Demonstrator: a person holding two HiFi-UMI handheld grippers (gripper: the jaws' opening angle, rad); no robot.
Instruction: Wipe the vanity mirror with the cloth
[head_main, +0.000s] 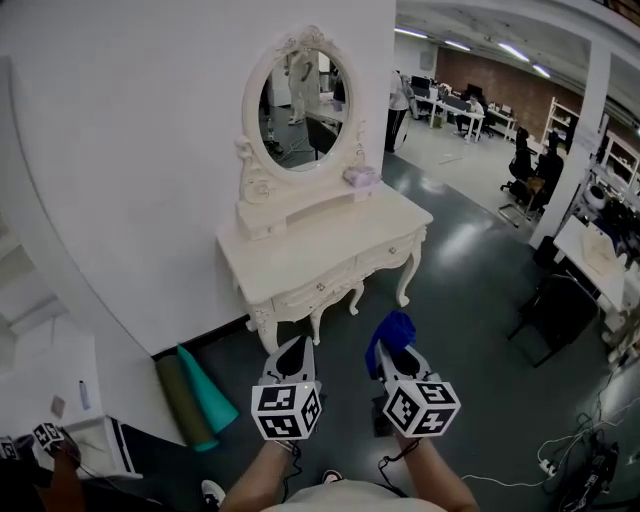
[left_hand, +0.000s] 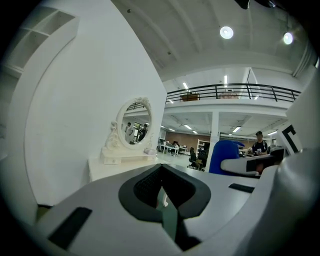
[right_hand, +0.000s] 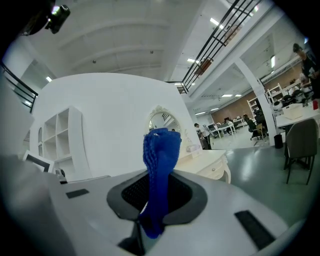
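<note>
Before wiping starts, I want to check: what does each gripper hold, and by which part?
Right gripper: the blue cloth, pinched by its lower end. Left gripper: nothing.

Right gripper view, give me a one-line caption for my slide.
Right gripper shut on a blue cloth, aimed at the white vanity mirror ahead, not yet touching it.

An oval mirror (head_main: 303, 105) stands on a white vanity tabletop (head_main: 330, 240) against the wall. Well apart from it, over the dark floor, the right gripper (head_main: 393, 352) holds a blue cloth (head_main: 396, 327), with the left gripper (head_main: 293, 348) just beside.
</note>
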